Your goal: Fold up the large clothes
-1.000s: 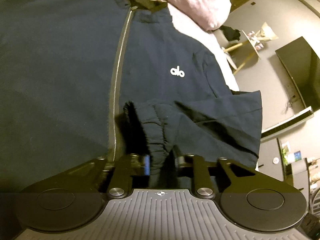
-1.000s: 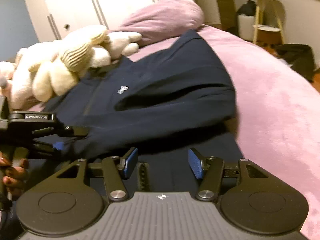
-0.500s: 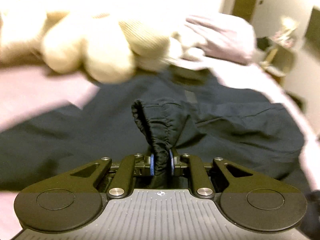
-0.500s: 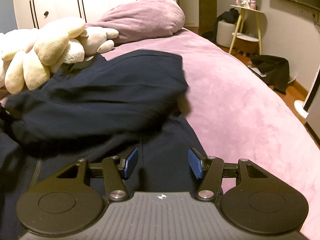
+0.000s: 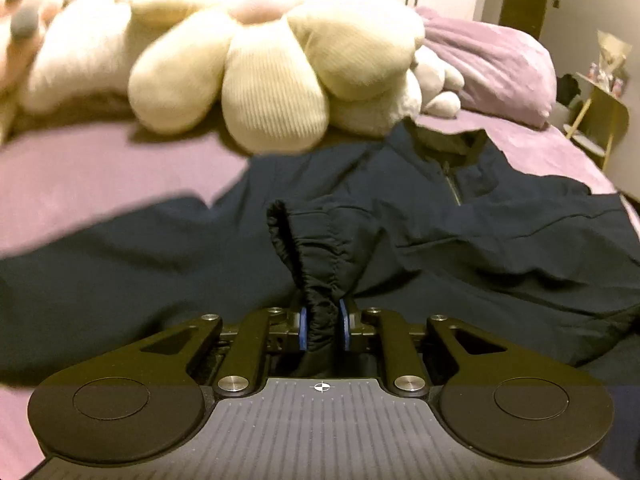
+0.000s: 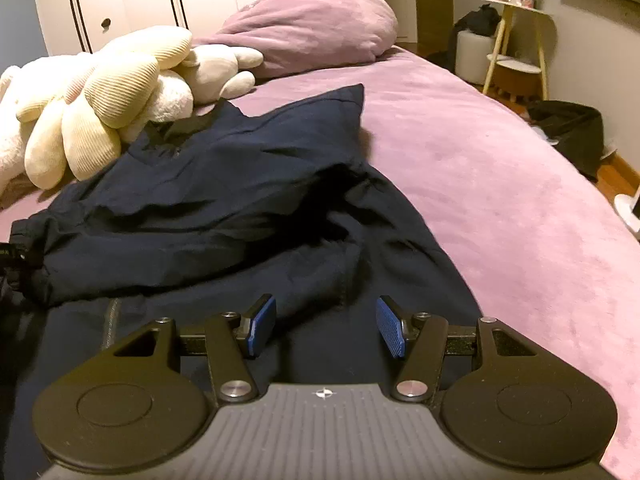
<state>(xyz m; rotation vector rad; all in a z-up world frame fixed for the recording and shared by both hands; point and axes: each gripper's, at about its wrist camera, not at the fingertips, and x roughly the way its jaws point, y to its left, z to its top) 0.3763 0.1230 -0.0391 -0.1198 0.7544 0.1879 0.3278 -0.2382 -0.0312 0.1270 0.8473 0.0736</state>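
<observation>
Navy jacket: sleeve now carried across the body since the earlier frame, lying folded on the pink bed. Left gripper: clamped on the elastic cuff. Right gripper: jaws apart, empty, over the hem. Plush toys beside the collar.

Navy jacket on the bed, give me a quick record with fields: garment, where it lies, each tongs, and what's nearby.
garment: navy jacket, zip front, partly folded over itself
surface: pink bed cover
left tongs: shut on the jacket's elastic cuff, holding it above the body of the jacket
right tongs: open, empty, over the jacket's lower part
nearby: cream plush toys touching the collar end; pink pillow behind them
</observation>
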